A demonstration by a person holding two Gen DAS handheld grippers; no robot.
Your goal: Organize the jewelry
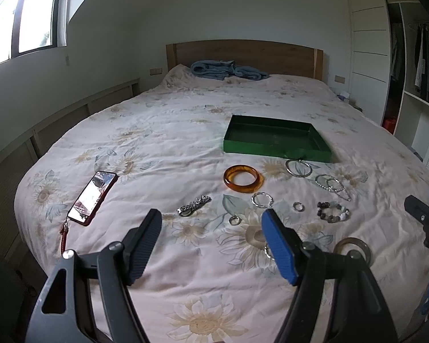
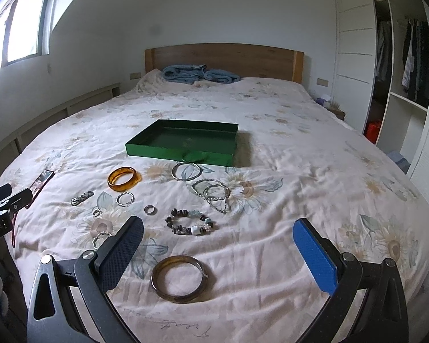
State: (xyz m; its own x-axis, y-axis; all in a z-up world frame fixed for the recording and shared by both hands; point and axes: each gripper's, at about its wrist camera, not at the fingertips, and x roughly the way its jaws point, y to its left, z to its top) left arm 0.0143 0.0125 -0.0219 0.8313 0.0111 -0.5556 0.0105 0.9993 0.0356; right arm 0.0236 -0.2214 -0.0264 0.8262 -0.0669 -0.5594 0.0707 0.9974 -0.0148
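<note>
Jewelry lies scattered on a floral bedspread in front of an empty green tray (image 1: 274, 150) (image 2: 177, 153). An amber bangle (image 1: 244, 177) (image 2: 124, 179), a thin silver bangle (image 1: 298, 167) (image 2: 186, 171), rhinestone bracelets (image 1: 333, 186) (image 2: 214, 194), a beaded bracelet (image 1: 333, 213) (image 2: 190, 224), a twisted silver ring (image 1: 262, 199) (image 2: 125, 199), small rings (image 1: 298, 206) (image 2: 150, 209) and a silver clip (image 1: 194, 205) (image 2: 81, 198) lie apart. A dark bangle (image 2: 180, 277) (image 1: 352, 248) lies between the fingers of my open right gripper (image 2: 218, 243). My left gripper (image 1: 213, 231) is open and holds nothing.
A phone in a red case (image 1: 92, 197) (image 2: 41, 183) lies on the bed's left side. A folded blue blanket (image 1: 228, 70) (image 2: 198, 74) rests by the wooden headboard. An open wardrobe (image 2: 400, 65) stands on the right.
</note>
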